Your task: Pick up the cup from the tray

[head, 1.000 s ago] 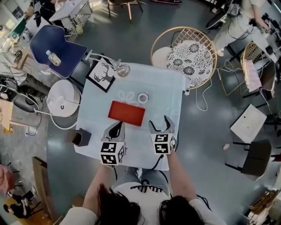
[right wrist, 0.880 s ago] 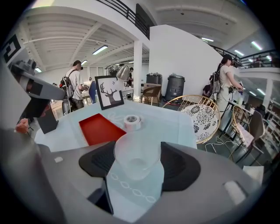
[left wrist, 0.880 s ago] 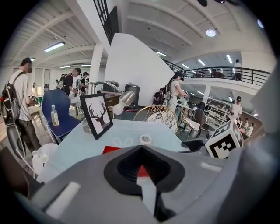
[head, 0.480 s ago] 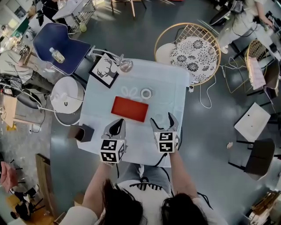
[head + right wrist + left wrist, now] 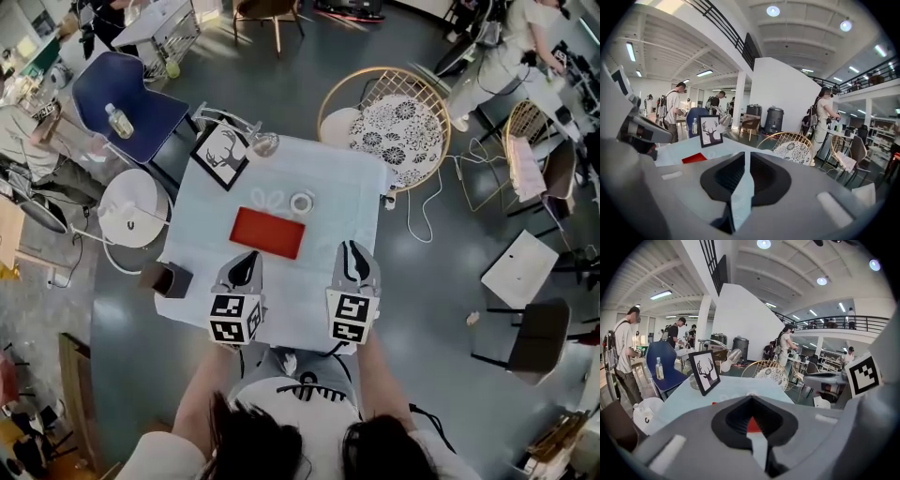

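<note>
Cup (image 5: 302, 202) at the tray's (image 5: 268, 232) one o'clock looks light and stiff (maybe slick), so pinch its rim; left claw (image 5: 249, 258) and right claw (image 5: 350, 248) sit closed, empty.

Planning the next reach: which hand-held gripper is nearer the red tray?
Left. The left hand-held gripper sits just short of the red tray; the right hand-held gripper is off to its right.

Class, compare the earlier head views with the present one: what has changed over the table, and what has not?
The right gripper had its jaws apart a moment ago; they have now closed on nothing. Nothing was picked up. The left gripper stays shut, and the red tray and the deer picture lie where they were.
</note>
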Tool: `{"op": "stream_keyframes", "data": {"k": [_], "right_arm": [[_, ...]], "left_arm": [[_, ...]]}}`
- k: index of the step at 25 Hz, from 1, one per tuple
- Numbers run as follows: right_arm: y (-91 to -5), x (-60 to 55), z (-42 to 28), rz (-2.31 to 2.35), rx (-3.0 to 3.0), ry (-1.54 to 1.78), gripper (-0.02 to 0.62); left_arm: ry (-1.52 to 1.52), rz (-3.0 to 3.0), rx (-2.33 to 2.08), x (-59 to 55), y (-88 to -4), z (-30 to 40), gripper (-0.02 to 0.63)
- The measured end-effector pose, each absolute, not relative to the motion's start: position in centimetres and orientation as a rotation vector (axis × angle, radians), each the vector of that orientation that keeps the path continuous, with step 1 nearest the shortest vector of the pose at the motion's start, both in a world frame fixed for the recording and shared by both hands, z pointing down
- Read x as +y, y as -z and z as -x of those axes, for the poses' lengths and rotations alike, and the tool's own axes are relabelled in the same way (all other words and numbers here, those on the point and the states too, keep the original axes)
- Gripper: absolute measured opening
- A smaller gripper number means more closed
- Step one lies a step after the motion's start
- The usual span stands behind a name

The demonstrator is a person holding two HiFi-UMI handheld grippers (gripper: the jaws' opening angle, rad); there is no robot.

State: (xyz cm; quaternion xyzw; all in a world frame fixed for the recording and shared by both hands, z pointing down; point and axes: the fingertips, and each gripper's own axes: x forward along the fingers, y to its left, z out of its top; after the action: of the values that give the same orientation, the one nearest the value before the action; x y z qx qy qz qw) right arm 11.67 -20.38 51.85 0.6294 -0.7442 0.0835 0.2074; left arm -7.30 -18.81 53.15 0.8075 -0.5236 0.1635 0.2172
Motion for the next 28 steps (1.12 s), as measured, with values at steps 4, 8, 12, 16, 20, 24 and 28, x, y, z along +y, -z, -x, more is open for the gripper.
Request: {"op": "stream_keyframes", "data": {"k": [4,8,12,16,20,24,28], "right_arm": [[-49.0,-18.9,-11.5,-1.755,-2.094,-0.186,0.025],[-47.8,-17.2,-10.5,-1.738,-2.105,-0.174,0.023],[-46.9,-15.7,-10.0,-1.737,-2.117,-0.171,0.023],[-46.3,-15.1,-9.9,-1.747,-2.131,-0.156,0.023],[-45.8,-14.6,-9.7,-1.743,-2.144,-0.160,0.023],[-46.0,-14.1,-9.6,-1.741,-2.139,-0.162,0.023],[-46.1,-13.7,-9.4,-1.728,-2.141,-0.164,0.023]], "left_arm": [[-0.376,-2.267,-1.470,-18.2,-51.5,7.2,0.000],[-0.324,-2.280,-1.505,-17.2,-50.0,7.8,0.000],[-0.286,-2.298,-1.526,-16.0,-48.6,8.1,0.000],[-0.252,-2.305,-1.542,-15.3,-47.6,8.3,0.000],[-0.228,-2.311,-1.546,-14.7,-46.8,8.5,0.000],[-0.228,-2.325,-1.544,-14.5,-46.6,8.4,0.000],[-0.231,-2.332,-1.535,-14.2,-46.7,7.9,0.000]]}}
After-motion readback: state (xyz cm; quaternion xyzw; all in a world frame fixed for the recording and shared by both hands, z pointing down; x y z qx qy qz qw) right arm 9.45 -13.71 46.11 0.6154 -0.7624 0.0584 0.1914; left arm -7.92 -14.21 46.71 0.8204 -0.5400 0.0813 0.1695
